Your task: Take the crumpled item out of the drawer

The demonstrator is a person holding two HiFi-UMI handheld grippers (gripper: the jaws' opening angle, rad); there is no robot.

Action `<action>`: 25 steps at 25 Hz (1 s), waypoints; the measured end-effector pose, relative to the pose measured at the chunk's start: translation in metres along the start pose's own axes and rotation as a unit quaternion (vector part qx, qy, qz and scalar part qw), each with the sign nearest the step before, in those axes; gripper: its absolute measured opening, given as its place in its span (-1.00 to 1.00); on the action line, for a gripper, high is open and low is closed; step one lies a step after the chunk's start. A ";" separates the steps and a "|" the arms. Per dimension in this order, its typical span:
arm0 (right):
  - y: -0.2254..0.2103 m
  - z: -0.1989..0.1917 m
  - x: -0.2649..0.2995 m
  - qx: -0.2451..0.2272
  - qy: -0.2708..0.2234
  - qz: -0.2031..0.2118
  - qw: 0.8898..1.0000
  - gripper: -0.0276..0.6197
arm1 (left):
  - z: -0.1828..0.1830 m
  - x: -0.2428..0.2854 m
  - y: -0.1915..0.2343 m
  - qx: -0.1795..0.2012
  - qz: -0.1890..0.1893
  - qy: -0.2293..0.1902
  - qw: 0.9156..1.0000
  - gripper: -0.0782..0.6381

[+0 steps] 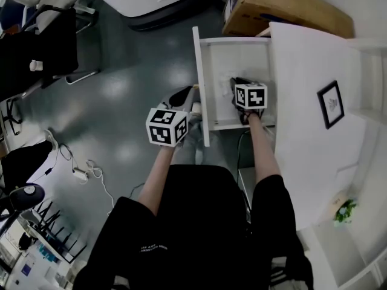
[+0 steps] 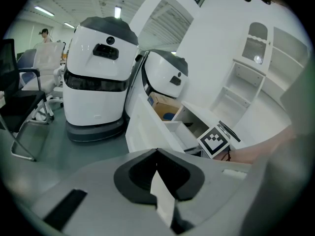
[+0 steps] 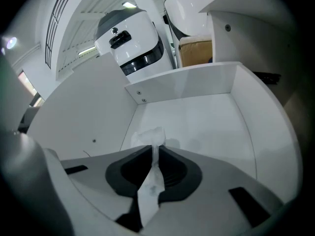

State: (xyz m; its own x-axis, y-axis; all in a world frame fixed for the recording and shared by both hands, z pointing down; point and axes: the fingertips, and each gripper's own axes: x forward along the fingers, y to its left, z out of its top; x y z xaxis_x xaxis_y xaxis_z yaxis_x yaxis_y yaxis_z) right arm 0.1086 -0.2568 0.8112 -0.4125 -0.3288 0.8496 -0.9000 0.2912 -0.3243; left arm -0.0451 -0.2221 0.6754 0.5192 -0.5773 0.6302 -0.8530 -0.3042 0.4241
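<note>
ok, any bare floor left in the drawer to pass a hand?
Drawer floor is bare ahead of the crumpled tissue up to the end wall, and rightward in the right gripper view. Crowded only where the right gripper pinches the tissue.

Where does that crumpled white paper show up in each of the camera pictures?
Head view: paper, upper middle, inside the drawer, partly hidden.
Left gripper view: not in it.
Right gripper view: low centre, pinched by the right tongs.
Shared landmark: the open white drawer, in all three.
</note>
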 end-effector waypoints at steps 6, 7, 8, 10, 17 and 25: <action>0.016 0.017 -0.031 0.003 -0.048 0.004 0.999 -0.82 | 0.008 -0.015 -0.009 0.012 -0.010 -0.013 1.000 -0.79; 0.019 0.020 -0.037 0.002 -0.055 0.005 0.998 -0.82 | 0.010 -0.018 -0.011 0.015 -0.013 -0.015 1.000 -0.79; 0.022 0.023 -0.044 0.001 -0.062 0.005 0.998 -0.82 | 0.011 -0.022 -0.014 0.019 -0.016 -0.018 1.000 -0.79; 0.026 0.026 -0.055 0.002 -0.075 0.009 0.997 -0.82 | 0.014 -0.029 -0.019 0.027 -0.023 -0.022 0.999 -0.79; 0.044 0.045 -0.099 0.013 -0.130 0.034 0.991 -0.82 | 0.033 -0.052 -0.039 0.040 -0.040 -0.052 0.997 -0.79; 0.077 0.072 -0.159 0.001 -0.201 0.071 0.977 -0.82 | 0.058 -0.085 -0.060 0.065 -0.062 -0.093 0.992 -0.79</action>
State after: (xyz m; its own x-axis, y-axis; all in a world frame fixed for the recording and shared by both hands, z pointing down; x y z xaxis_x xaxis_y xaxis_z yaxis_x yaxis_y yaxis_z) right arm 0.0950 -0.2474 0.6213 -0.5554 -0.6110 0.5641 -0.8295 0.3584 -0.4284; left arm -0.0407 -0.1991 0.5587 0.6116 -0.6557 0.4427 -0.7895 -0.4690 0.3959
